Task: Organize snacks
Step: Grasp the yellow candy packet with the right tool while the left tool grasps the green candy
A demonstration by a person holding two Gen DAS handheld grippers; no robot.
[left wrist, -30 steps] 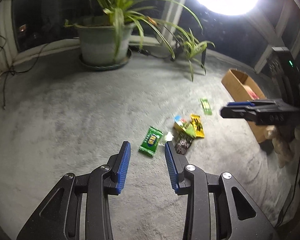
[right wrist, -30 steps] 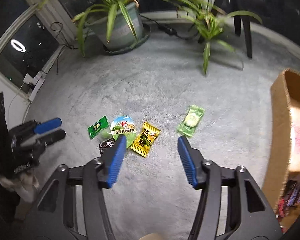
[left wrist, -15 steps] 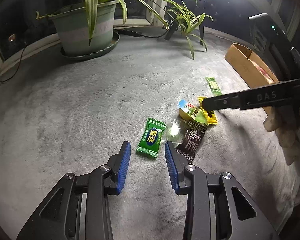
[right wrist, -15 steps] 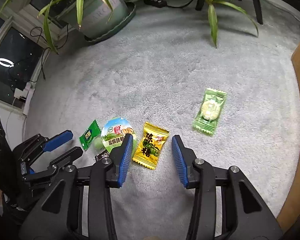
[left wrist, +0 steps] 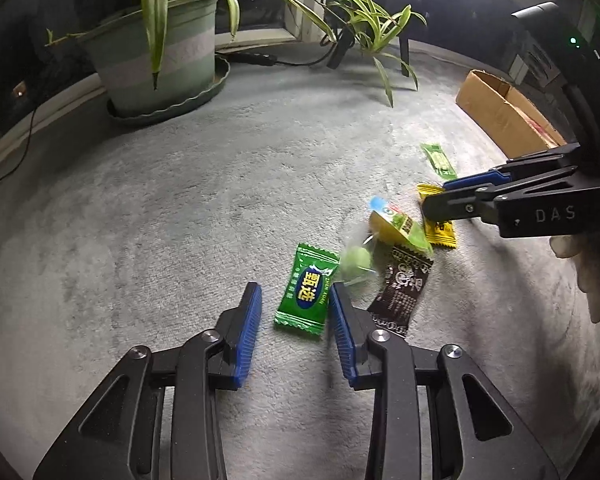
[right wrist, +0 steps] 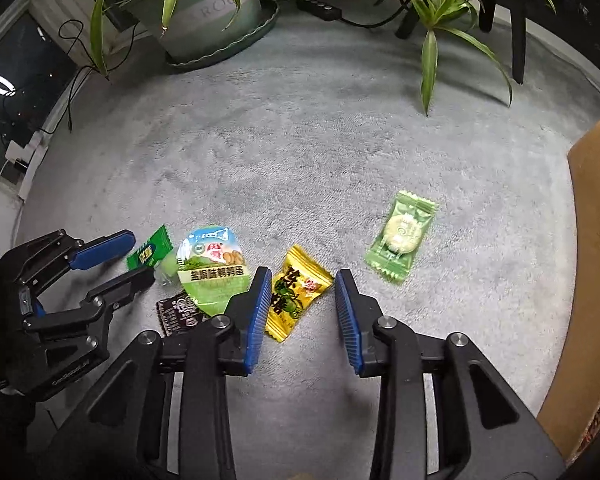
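Both tongs stand spread: our left gripper (left wrist: pixel 296 304) straddles the dark green candy (left wrist: pixel 307 290), our right gripper (right wrist: pixel 300 292) the yellow candy (right wrist: pixel 296 298), both on the grey carpet (right wrist: pixel 300 140) near the cardboard box (right wrist: pixel 592 240). Closing askew, we judge, could snag the round-lidded cup (right wrist: pixel 212 266) or slip off slick wrappers.

My left wrist camera looks forward, low and close over the carpet (left wrist: pixel 180 220). My right wrist camera looks steeply down. Both share the snack cluster (left wrist: pixel 396 232) mid-frame and the potted plant (right wrist: pixel 204 4) at top.
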